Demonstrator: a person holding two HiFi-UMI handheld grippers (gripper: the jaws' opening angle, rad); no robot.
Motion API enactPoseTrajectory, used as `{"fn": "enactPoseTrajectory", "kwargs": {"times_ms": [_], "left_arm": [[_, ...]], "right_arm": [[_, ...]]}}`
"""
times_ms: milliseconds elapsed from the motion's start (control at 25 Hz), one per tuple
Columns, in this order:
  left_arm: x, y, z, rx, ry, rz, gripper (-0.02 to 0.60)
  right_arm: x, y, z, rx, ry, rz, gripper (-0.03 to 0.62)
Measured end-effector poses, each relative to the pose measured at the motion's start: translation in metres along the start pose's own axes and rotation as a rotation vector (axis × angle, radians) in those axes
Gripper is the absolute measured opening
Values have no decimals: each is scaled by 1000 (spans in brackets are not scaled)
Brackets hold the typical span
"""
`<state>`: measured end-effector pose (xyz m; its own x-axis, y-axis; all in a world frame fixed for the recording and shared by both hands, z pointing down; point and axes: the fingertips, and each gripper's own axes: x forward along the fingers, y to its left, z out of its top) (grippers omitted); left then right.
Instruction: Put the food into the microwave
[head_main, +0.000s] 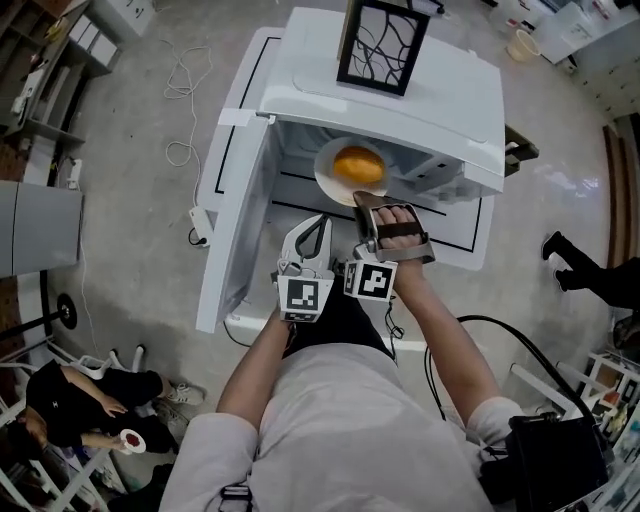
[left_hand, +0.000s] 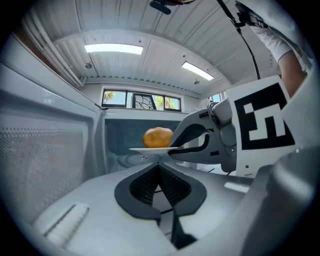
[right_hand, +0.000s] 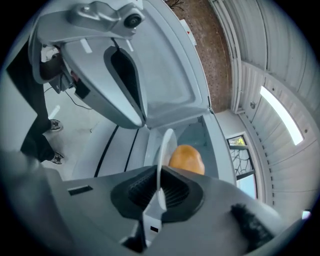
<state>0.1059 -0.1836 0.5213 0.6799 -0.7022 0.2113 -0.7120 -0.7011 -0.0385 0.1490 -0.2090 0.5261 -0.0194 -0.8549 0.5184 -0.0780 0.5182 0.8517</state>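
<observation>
Head view, microwave: a white microwave (head_main: 400, 90) sits on a white counter (head_main: 470, 240) with black lines.
Head view, door: the door (head_main: 235, 220) is swung wide open on the left side.
Head view, top: a black picture frame (head_main: 383, 45) stands on the microwave.
Head view, food: a round orange food (head_main: 357, 164) lies on a white plate (head_main: 330, 175), right at the open mouth of the microwave.
Head view, right claw: the right claw (head_main: 368, 200) pinches the near edge of the plate.
Head view, left claw: the left claw (head_main: 314, 226) is just beside the right one, near the door, and touches nothing.
Head view, floor: a person (head_main: 80, 395) sits on the floor at the lower left.

Left gripper view, left claw: the left claw (left_hand: 159, 172) is pressed together with nothing in it.
Left gripper view, food: the food (left_hand: 158, 137) sits on the plate (left_hand: 150, 149), held up in front of the microwave's inside (the plate looks flat from here).
Left gripper view, right claw: the right claw (left_hand: 185, 145) holds the plate's right edge.

Right gripper view, right claw: the right claw (right_hand: 159, 187) is squeezed onto the thin rim of the plate (right_hand: 165, 150).
Right gripper view, food: the food (right_hand: 186, 159) is on the plate, just past the claw.
Right gripper view, left claw: the left claw (right_hand: 120, 65) shows at the upper left, apart from the plate.
</observation>
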Motion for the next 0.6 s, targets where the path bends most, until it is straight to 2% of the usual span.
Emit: {"fn": "enactPoseTrajectory", "kwargs": {"times_ms": [280, 600], "left_arm": [[23, 12, -8, -16, 22, 34, 6], [35, 20, -6, -5, 37, 59, 6]], "right_arm": [[42, -11, -8, -29, -20, 9, 23], [75, -8, -22, -50, 4, 32, 23]]}}
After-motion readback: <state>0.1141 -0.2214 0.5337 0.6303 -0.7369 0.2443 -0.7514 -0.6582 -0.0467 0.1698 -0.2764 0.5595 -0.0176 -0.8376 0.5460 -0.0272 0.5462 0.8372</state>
